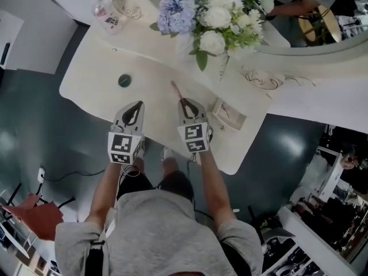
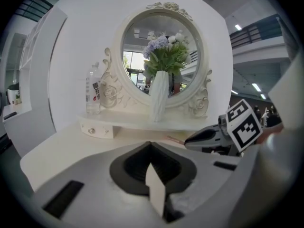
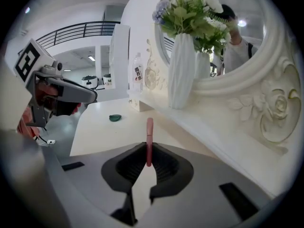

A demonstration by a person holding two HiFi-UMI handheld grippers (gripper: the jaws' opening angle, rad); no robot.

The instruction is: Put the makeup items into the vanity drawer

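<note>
A thin pink makeup stick [image 1: 177, 89] [image 3: 149, 139] is clamped at its near end in my right gripper [image 1: 185, 102] [image 3: 148, 163] and points forward just above the white vanity top [image 1: 155, 68]. A small open drawer [image 1: 229, 115] lies just right of that gripper, with a thin item inside. A dark green round compact [image 1: 125, 80] [image 3: 115, 118] rests on the top, ahead of my left gripper [image 1: 137, 105] [image 2: 151, 146], whose jaws are shut with nothing between them. In the left gripper view, the right gripper [image 2: 209, 137] and the pink stick [image 2: 175, 139] show to the right.
A white vase of flowers [image 1: 207, 16] [image 3: 183, 70] stands on the raised shelf before the oval mirror [image 2: 161, 56]. A clear bottle [image 1: 106, 13] [image 2: 93, 91] stands at the shelf's left end above a small closed drawer [image 2: 97, 128]. The vanity's curved front edge is below the grippers.
</note>
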